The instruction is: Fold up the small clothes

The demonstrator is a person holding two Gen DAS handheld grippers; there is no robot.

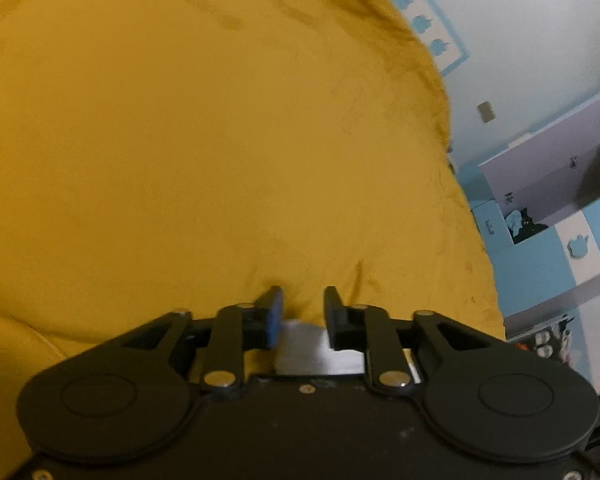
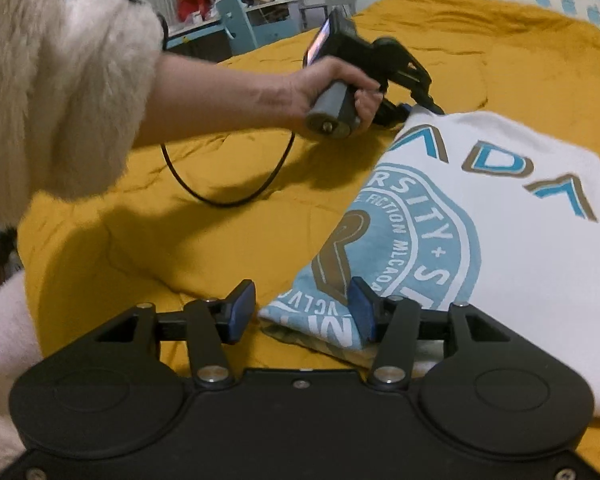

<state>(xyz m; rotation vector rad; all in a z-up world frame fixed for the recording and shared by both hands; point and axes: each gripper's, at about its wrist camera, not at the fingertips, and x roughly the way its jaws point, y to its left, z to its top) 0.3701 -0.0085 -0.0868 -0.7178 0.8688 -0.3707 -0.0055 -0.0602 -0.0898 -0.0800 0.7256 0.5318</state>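
A white T-shirt (image 2: 512, 248) with a light-blue round emblem and letters lies folded on the yellow bedspread (image 2: 140, 240). My right gripper (image 2: 302, 306) is open at its near corner. The right finger rests on the print, and the left finger stands clear of the cloth over the bedspread. A hand holds my left gripper (image 2: 425, 109) at the shirt's far corner. In the left wrist view the left gripper (image 1: 303, 300) has its jaws apart. Yellow bedspread (image 1: 220, 140) shows between the tips, and a bit of white cloth (image 1: 308, 344) lies low between the fingers.
A person's fluffy cream sleeve (image 2: 60, 80) and bare forearm cross the left side. A black cable (image 2: 228, 198) loops onto the bed. A blue chair (image 2: 236, 20) and a cluttered desk stand beyond the bed. A blue and white cupboard (image 1: 548, 216) sits past the bed's right edge.
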